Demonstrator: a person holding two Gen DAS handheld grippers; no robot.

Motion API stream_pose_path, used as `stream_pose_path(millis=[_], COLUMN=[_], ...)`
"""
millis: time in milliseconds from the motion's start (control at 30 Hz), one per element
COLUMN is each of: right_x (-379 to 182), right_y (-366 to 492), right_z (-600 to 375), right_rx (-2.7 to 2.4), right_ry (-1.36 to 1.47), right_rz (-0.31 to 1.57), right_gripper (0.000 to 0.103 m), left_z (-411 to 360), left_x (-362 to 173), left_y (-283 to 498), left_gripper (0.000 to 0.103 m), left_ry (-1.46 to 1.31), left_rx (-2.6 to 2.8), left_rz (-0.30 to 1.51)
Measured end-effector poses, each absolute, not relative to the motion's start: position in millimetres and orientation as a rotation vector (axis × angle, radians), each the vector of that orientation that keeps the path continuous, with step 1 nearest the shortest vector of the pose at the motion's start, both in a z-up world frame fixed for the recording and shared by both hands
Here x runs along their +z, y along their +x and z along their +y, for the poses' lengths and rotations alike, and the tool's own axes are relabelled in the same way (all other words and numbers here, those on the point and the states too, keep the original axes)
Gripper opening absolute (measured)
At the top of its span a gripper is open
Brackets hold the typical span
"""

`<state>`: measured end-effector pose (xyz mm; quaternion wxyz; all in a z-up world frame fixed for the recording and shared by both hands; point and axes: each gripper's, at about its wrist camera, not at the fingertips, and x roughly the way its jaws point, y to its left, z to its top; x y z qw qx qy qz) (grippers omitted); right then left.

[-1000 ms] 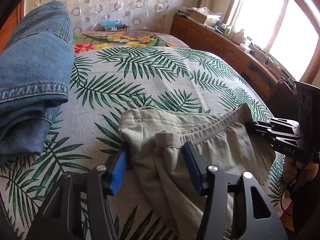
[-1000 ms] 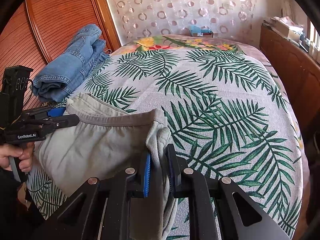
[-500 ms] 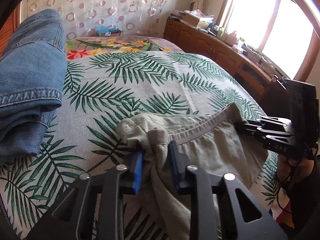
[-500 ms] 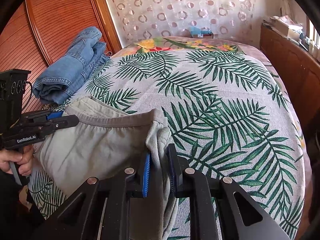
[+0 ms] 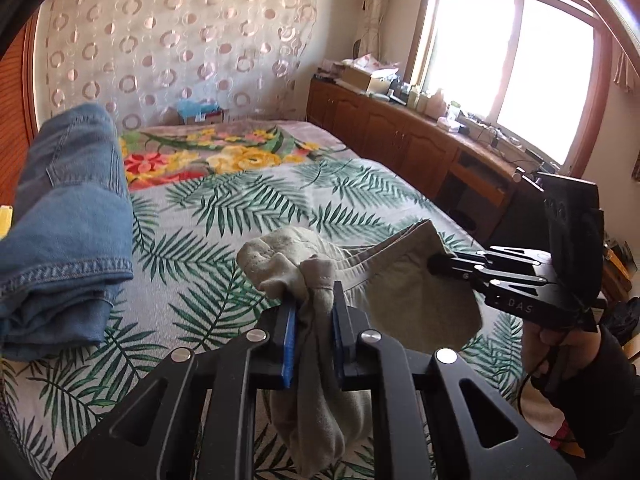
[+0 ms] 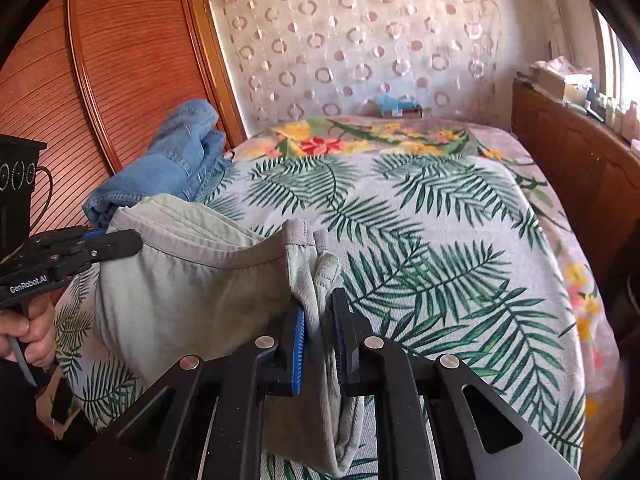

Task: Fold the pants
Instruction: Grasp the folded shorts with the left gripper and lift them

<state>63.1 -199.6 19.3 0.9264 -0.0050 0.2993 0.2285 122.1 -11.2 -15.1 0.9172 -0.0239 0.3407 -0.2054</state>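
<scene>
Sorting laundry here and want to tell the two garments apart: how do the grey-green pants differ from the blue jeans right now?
The pants are thin, plain grey-green cloth; the jeans are thick blue denim with stitched hems. The pants hang lifted, pinched at the waistband by the left gripper and the right gripper; the jeans lie untouched in a folded pile on the bed. Both are at the near end of the leaf-print cover.

Palm-print bed — folded jeans
</scene>
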Motion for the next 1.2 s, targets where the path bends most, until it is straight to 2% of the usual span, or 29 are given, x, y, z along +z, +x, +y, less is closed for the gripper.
stream_pose_path(millis=[467,1200], right_x=[49.8,71.5], right_y=[39.9,64.5], right_z=[-212.6,-178.0], right_rx=[0.481,0.537], right_ry=[0.01,-0.074], right_rz=[0.498,0.425], right_gripper=[0.012,0.012], left_z=[-15.1,21.9], left_x=[29.4,47.3], left_y=[104.9,98.4], left_gripper=[0.016,0.016], left_ry=[0.006,0.007], left_rx=[-0.404,-0.331], left_rz=[0.598,0.538])
